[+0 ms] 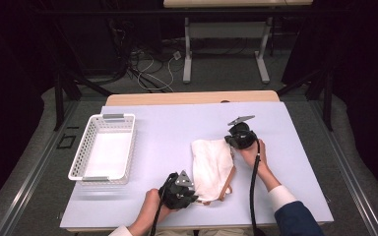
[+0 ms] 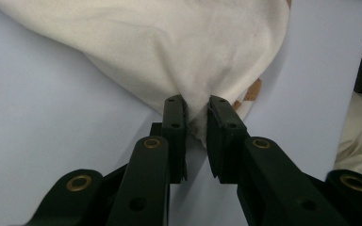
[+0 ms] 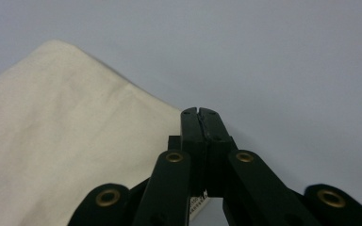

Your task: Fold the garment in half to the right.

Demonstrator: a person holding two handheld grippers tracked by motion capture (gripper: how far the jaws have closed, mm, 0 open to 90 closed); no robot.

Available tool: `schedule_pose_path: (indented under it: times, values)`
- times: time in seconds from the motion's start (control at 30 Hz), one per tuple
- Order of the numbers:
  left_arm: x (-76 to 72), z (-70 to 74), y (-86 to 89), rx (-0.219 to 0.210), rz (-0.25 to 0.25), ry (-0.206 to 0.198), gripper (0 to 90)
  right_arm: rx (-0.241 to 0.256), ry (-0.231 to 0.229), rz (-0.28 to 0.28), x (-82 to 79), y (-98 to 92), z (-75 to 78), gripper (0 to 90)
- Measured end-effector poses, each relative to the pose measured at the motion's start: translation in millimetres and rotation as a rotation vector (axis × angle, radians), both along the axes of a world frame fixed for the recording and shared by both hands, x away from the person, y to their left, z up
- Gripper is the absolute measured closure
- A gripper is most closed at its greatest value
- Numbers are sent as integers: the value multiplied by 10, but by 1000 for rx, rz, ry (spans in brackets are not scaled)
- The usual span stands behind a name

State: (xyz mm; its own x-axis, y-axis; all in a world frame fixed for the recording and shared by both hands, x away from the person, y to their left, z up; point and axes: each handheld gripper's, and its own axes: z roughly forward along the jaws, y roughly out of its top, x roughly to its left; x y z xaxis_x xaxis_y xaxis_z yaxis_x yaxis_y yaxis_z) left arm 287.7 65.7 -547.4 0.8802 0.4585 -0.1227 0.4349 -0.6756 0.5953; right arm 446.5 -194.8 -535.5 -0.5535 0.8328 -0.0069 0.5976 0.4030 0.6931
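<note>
left tongs (image 2: 197, 113): clamped on a bunched near edge of the cream cloth bag (image 1: 211, 167)
right tongs (image 3: 201, 115): jaws pressed together at the bag's far right corner; can't tell if fabric is caught
bag: flat on the counter (image 1: 167, 132), centre-right, brown strap at the near right edge
white basket (image 1: 104, 148): left side, well apart
</note>
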Motion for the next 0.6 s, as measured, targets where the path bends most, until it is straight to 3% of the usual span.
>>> schedule_pose_path:
  times: [0.4,0.6]
  values:
    - [14,27,16,20,-20,11,794,-4,22,-30,-53,-72,-73,900]
    - [21,34,30,27,-24,12,793,10,6,-32,-74,-118,-81,899]
